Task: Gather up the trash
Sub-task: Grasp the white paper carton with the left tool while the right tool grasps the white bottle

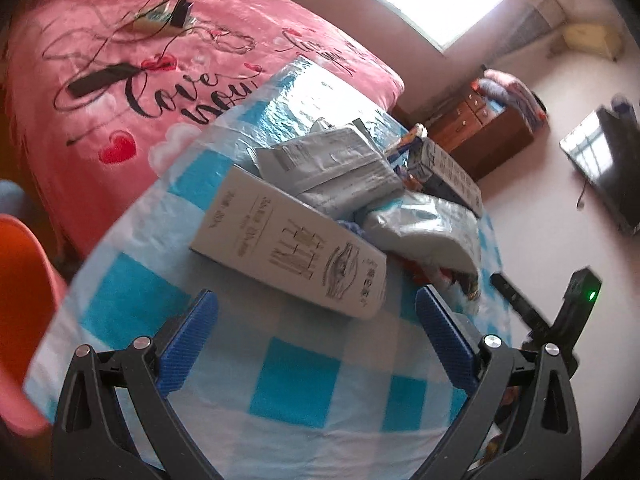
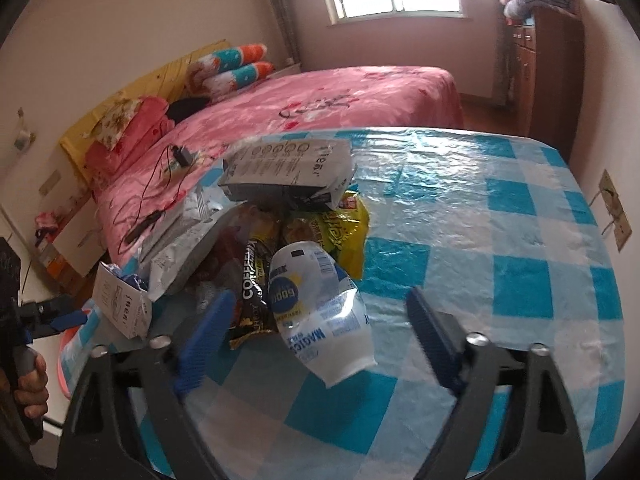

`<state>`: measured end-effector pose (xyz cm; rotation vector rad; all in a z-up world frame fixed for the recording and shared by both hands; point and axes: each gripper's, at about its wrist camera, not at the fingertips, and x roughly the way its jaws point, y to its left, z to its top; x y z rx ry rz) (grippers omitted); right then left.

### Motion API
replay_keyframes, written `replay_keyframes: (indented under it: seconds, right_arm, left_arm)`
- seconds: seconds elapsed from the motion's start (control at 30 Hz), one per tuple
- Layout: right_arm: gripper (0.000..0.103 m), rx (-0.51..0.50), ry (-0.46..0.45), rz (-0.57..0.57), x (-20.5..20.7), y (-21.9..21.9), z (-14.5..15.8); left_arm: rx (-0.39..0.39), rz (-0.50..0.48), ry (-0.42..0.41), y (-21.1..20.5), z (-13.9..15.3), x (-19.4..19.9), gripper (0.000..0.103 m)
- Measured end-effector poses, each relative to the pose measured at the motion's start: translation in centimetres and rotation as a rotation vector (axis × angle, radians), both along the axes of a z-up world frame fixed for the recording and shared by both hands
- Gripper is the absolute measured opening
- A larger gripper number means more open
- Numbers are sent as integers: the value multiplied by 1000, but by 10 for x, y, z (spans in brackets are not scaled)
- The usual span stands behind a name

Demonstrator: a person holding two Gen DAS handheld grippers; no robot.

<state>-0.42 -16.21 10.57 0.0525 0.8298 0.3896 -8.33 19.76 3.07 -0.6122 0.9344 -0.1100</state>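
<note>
On checkered table (image 2: 500,240): 2 boxes (image 1: 292,240) (image 2: 286,170), 2 gaping grippers (image 1: 316,312) (image 2: 320,316).

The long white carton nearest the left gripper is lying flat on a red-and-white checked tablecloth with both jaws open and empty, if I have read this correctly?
Not quite: the tablecloth is blue-and-white checked, not red-and-white, as the left wrist view shows. The rest holds: the long white carton lies flat on it, just ahead of the left gripper, whose jaws stand open and empty.
</note>
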Motion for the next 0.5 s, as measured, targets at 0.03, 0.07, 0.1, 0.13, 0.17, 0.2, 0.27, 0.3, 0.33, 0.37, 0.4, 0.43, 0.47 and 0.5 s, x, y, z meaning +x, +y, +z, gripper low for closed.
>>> replay_keyframes:
  seconds: [0.03, 0.07, 0.1, 0.13, 0.17, 0.2, 0.27, 0.3, 0.33, 0.37, 0.4, 0.43, 0.47, 0.5]
  right_arm:
    - [84, 7, 6, 6, 2, 1, -1]
    - [84, 16, 13, 18, 6, 1, -3]
    - [84, 15, 15, 24, 9, 3, -5]
    - [84, 9, 21, 31, 13, 4, -8]
    - [84, 5, 27, 35, 15, 5, -10]
    - [84, 3, 42, 41, 19, 6, -14]
    - [83, 10, 63, 45, 24, 6, -19]
    - [81, 13, 68, 51, 26, 7, -21]
    - [76, 13, 70, 54, 26, 8, -22]
    - [75, 13, 72, 56, 26, 9, -23]
    - [73, 16, 72, 57, 26, 9, -24]
    - [70, 23, 75, 59, 26, 9, -24]
    - [69, 32, 80, 60, 25, 8, -25]
    - [66, 40, 84, 61, 25, 7, -25]
  left_arm:
    - [-17, 24, 11, 1, -2, 3, 99]
    - [-26, 37, 16, 1, -3, 5, 99]
    - [-39, 48, 21, 2, -4, 9, 99]
    - [-50, 53, 23, 2, -5, 12, 99]
    - [-65, 59, 24, 2, -5, 15, 99]
    - [-87, 68, 24, 2, -5, 19, 99]
    - [-92, 74, 26, 1, -6, 23, 99]
    - [-83, 78, 27, 0, -7, 25, 99]
    - [-72, 85, 31, -1, -8, 28, 99]
    - [-67, 90, 35, -2, -9, 31, 99]
    - [-61, 97, 44, -4, -12, 35, 99]
    - [-58, 102, 48, -4, -13, 37, 99]
    - [-49, 108, 53, -4, -14, 39, 99]
    - [-23, 115, 61, -7, -16, 43, 99]
